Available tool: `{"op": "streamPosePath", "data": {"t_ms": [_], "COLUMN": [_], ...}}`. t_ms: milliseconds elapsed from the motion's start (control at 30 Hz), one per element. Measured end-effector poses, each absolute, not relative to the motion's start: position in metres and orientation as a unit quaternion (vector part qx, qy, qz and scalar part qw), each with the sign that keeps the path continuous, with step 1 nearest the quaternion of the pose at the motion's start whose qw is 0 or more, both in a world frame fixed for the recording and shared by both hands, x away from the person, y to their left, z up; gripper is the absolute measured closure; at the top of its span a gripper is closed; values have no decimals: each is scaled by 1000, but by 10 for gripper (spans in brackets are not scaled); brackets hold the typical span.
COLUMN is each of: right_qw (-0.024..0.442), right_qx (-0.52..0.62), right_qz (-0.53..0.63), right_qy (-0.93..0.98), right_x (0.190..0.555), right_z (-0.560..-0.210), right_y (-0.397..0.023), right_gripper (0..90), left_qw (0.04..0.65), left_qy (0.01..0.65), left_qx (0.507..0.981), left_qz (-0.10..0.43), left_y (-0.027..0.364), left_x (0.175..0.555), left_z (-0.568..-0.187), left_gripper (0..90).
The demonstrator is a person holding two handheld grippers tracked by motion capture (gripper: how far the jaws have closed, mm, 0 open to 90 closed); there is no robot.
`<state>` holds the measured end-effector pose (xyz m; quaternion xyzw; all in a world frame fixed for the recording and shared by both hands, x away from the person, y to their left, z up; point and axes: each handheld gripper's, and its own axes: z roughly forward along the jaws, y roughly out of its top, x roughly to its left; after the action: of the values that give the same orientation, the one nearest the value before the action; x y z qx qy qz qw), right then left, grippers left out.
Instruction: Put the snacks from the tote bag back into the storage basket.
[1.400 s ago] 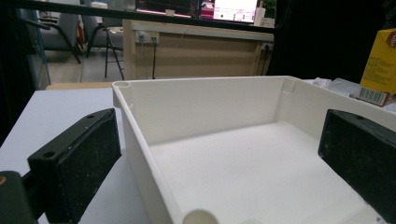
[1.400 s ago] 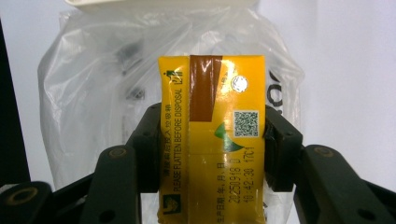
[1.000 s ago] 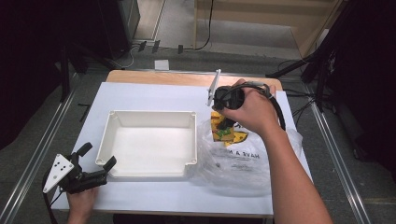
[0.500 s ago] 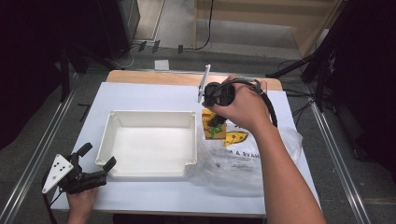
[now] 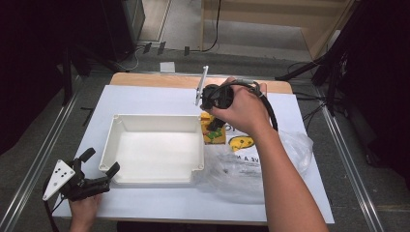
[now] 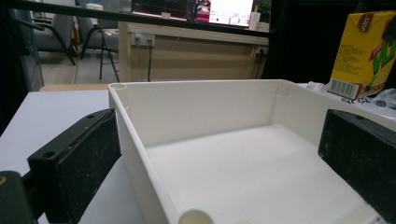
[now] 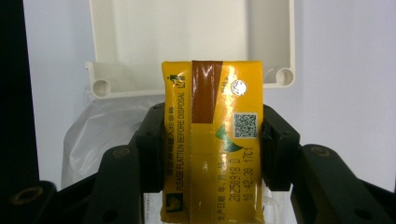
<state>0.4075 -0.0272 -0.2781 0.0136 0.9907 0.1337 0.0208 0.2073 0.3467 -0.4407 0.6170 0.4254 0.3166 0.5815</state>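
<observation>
White sheet covers my desk (image 5: 145,99), grey floor around it. My right tongs (image 7: 212,140) are clamped on a glossy yellow drink carton (image 7: 212,140), held above the crinkled clear plastic bag (image 5: 251,169), just beside the smooth, rectangular white tray (image 5: 154,123). My left tongs (image 6: 219,158) stand apart at the tray's near corner.

Beyond the tongs, a grey floor (image 5: 251,43) carries black cables (image 5: 215,29); a wooden cabinet (image 5: 270,14) stands behind; chairs (image 6: 70,37) sit left.

Yellow drink carton (image 7: 212,140), upright, clamped beside white bin (image 5: 154,147)
</observation>
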Motion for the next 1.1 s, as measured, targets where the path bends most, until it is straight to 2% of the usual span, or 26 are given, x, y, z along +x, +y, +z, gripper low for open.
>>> {"op": "streamPosePath", "data": {"t_ms": [1100], "right_qw": [14], "right_qx": [-5], "right_qz": [145], "right_qy": [989], "right_x": [411], "right_z": [-281], "right_y": [16], "right_gripper": [535], "left_qw": [587], "left_qy": [426], "left_qx": [613], "left_qz": [313], "left_y": [348], "left_x": [206], "left_z": [-441], "left_gripper": [0]}}
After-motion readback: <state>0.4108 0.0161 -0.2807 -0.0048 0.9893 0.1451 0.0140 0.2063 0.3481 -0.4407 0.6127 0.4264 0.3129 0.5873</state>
